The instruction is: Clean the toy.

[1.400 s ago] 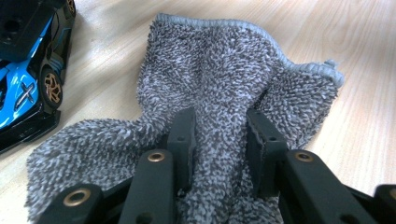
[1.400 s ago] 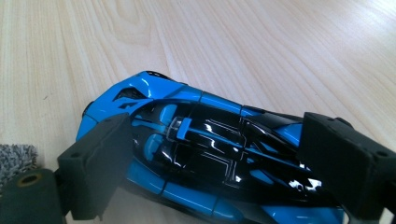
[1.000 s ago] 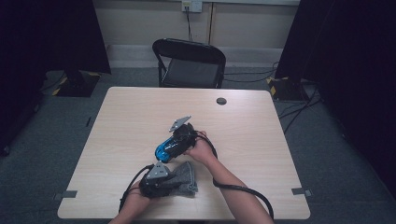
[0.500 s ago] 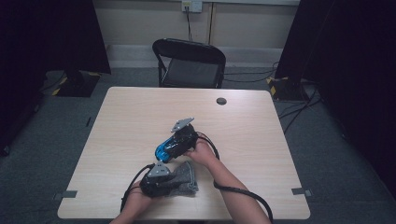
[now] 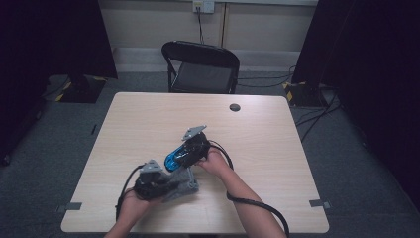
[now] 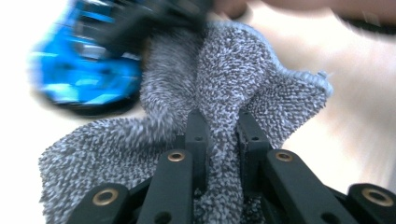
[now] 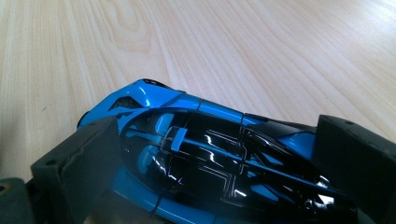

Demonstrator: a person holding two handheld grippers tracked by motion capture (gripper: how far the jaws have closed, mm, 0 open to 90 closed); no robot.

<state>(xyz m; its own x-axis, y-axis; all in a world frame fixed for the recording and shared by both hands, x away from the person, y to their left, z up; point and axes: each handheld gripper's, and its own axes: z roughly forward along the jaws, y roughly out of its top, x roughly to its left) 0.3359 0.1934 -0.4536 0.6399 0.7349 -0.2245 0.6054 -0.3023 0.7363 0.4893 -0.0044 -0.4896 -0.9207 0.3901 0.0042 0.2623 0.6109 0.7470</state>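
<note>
— Two grippers over one big wooden table (image 5: 277, 148), is that right? Start with the large things.

— Yes. Behind the table stands a black folding chair (image 5: 200, 67), pushed near the far edge. The tabletop is pale wood, and a small dark round disc (image 5: 235, 107) lies well apart from the hands, toward the far side.

— And the hands?

— Both forearms come in from the near edge. The right gripper (image 5: 190, 151) sits close to the middle of the table, tilted, with a cable trailing back along the arm. The left gripper (image 5: 153, 181) is nearer the front edge, just beside it.

— What is each one holding?

— The right one's jaws are clamped on the sides of a blue and black toy car (image 7: 205, 154), one jaw at each flank; in the high view the car's (image 5: 174, 159) blue end points toward the left gripper. The car hangs just above the tabletop.

— The left one?

— Its jaws have just been closing, and now they pinch a fold of a grey knitted cloth (image 6: 224, 93) between them. The cloth (image 5: 185, 183) is bunched on the table under and beside the car, its far edge lying against the blue body in the left gripper view.
</note>
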